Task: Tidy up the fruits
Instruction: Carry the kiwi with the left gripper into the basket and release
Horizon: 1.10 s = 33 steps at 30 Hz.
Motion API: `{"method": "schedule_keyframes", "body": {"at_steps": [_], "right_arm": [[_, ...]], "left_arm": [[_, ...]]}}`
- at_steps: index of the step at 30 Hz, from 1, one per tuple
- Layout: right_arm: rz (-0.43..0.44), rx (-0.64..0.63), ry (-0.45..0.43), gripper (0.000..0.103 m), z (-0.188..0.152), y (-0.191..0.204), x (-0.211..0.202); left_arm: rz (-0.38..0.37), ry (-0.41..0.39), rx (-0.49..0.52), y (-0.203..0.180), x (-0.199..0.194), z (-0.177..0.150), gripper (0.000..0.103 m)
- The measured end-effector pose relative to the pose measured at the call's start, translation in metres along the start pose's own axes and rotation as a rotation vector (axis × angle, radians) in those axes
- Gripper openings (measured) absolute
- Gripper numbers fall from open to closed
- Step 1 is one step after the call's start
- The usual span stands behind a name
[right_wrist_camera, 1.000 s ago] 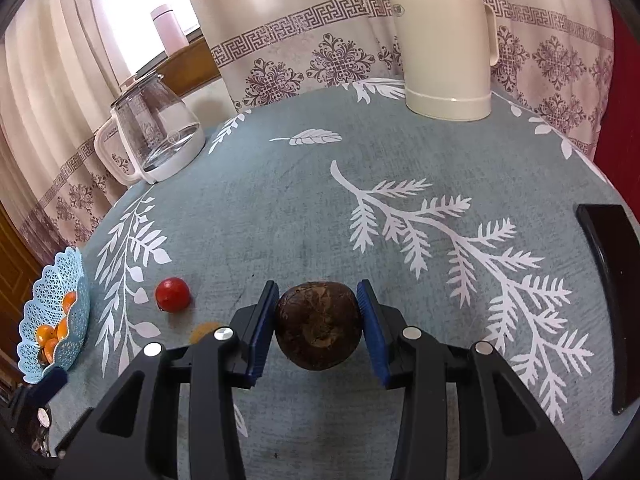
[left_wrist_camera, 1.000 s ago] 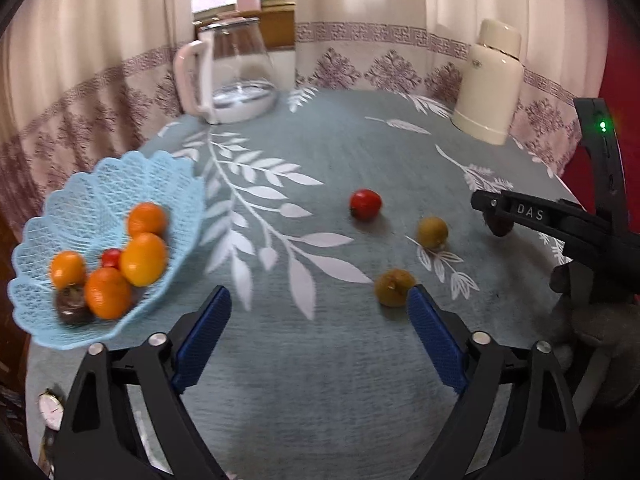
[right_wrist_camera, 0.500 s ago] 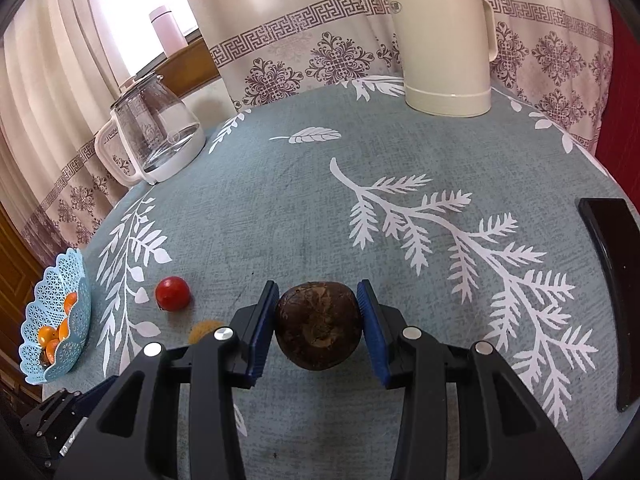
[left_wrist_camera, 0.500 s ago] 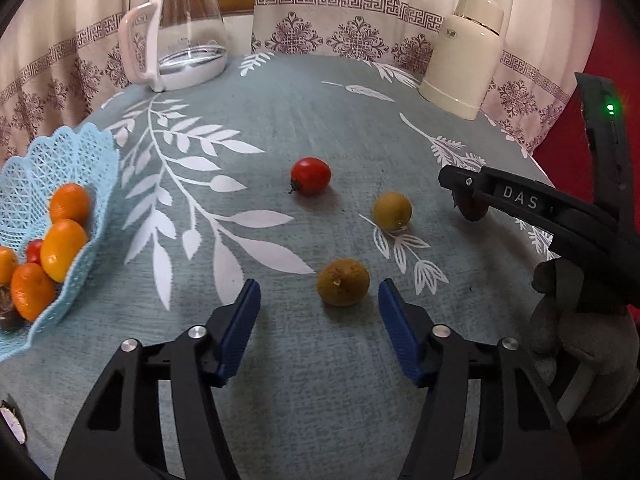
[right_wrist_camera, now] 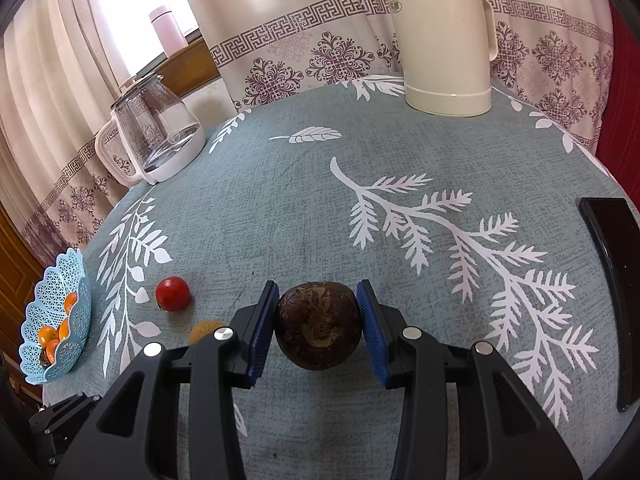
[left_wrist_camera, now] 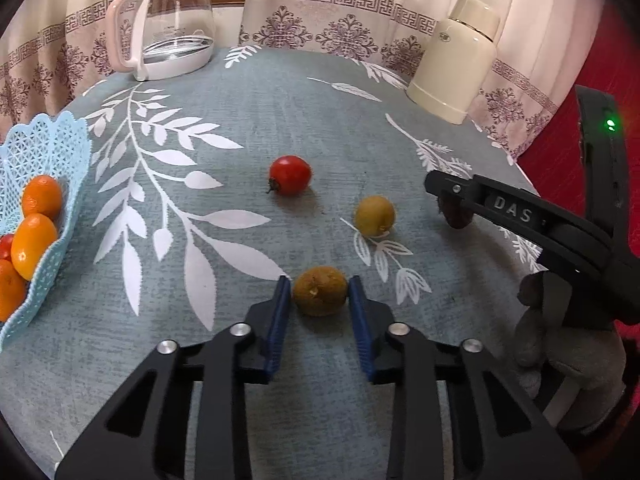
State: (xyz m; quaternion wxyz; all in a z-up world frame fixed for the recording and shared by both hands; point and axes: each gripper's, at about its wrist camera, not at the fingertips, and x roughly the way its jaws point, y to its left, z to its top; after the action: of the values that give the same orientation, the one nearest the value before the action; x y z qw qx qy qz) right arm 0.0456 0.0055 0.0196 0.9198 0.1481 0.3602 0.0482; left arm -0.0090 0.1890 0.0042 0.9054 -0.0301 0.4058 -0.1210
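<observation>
Between the blue pads of the left gripper [left_wrist_camera: 318,281], right at its tips, sits a small brown-yellow fruit [left_wrist_camera: 320,298], down on the table [left_wrist_camera: 280,100]. Jaws narrow, one pad on each side. Touching or just about to; cannot tell if squeezing yet. Looks like the grab step for this fruit.

Over at the right gripper [right_wrist_camera: 318,294], tight on a dark brown fruit [right_wrist_camera: 318,328], pads pressed to both sides of it.

Next, most likely: close the left pads a bit more, lift straight up, then swing far to the left to the blue basket [left_wrist_camera: 76,152], where the oranges [left_wrist_camera: 34,240] lie. Needs a soft squeeze, since a round fruit can roll or pop out.

Ahead of the left gripper, a red tomato [left_wrist_camera: 290,175], well apart. Ahead and a little to the right, a yellow fruit [left_wrist_camera: 375,216], near but not touching. Farther to the right, the other gripper, so no swinging that way.

To the left, lots of open cloth all the way to the basket. Basket close to the table edge, so go slow there and drop from just above the rim. Far ahead, a glass jug [left_wrist_camera: 176,28] and a cream flask [left_wrist_camera: 456,60], out of the way.
</observation>
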Motion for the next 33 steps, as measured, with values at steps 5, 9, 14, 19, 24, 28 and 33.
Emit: {"method": "schedule_keyframes", "body": {"at_steps": [5,9,14,19,24,28,33], "right_arm": [[0.001,0.001,-0.001,0.041,0.0,0.0,0.0],[0.002,0.001,-0.004,0.041,0.0,0.001,0.0],[0.007,0.003,-0.014,0.041,0.0,0.0,-0.002],[0.008,0.004,-0.028,0.041,0.0,0.0,-0.005],[0.008,0.003,-0.03,0.041,0.0,-0.001,-0.006],[0.008,0.002,-0.03,0.041,0.0,-0.001,-0.006],[0.008,0.003,-0.03,0.041,0.0,-0.001,-0.006]], "left_arm": [[0.0,-0.007,-0.009,0.001,-0.001,-0.001,0.029],[0.015,-0.018,-0.011,0.001,-0.005,-0.003,0.029],[0.033,-0.036,-0.01,0.001,-0.013,-0.004,0.029],[0.06,-0.062,-0.012,0.003,-0.024,-0.004,0.029],[0.089,-0.098,-0.015,0.006,-0.038,-0.001,0.029],[0.127,-0.137,-0.026,0.013,-0.055,0.001,0.029],[0.182,-0.185,-0.049,0.028,-0.076,0.005,0.029]]}}
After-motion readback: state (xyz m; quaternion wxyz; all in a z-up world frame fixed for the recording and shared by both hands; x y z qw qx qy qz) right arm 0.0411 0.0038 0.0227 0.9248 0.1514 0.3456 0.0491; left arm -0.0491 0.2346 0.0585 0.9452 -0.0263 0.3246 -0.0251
